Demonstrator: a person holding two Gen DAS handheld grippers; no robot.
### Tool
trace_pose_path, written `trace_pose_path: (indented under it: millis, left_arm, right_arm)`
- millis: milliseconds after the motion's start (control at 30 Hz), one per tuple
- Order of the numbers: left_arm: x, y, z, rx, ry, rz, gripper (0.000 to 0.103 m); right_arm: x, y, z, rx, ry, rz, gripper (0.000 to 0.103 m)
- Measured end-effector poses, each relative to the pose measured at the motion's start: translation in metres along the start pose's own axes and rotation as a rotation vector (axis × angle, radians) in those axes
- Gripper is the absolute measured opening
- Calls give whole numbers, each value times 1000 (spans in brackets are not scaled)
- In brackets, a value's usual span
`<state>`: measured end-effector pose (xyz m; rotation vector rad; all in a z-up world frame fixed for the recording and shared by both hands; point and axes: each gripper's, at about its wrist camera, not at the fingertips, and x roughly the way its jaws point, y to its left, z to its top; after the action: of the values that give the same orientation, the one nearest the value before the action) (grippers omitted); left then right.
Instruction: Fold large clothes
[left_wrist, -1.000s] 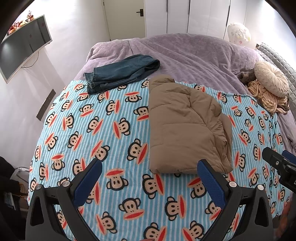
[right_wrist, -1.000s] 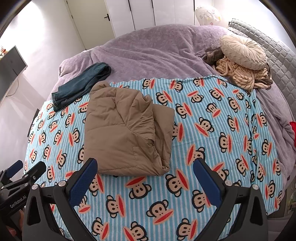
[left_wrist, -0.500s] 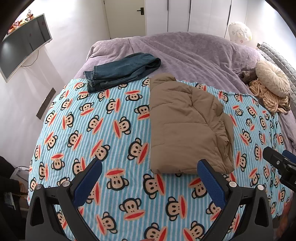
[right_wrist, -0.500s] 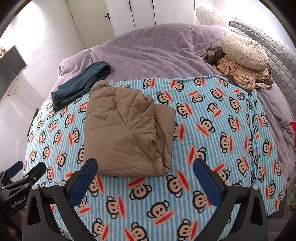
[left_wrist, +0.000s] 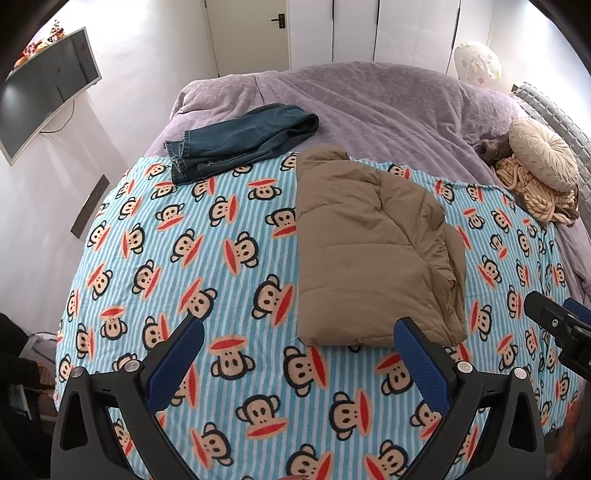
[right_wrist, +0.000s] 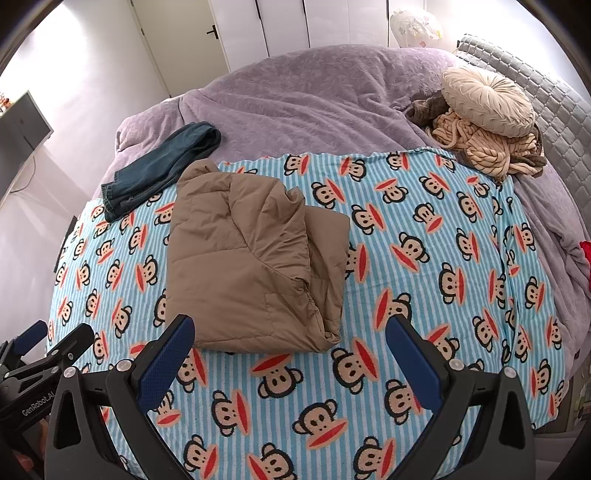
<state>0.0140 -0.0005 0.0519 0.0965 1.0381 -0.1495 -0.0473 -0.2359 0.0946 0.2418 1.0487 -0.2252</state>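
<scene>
lying folded jacket (left_wrist: 373, 251) beyond both tools

Black grippers (left_wrist: 295, 343), blue pads (left_wrist: 419, 360), screws.

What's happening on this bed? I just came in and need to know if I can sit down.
A person holds a gripper tool in each hand above the bed. The left tool and right tool are both open and empty. The brown jacket lies folded on the monkey-print blanket, with folded jeans beyond it.
</scene>
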Motion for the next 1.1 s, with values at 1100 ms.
trace_pose_path:
  millis: [1100]
  left_arm:
    - [1,0,0,1,1,2,103]
  right_arm:
    - [0,0,2,-2,3,1,103]
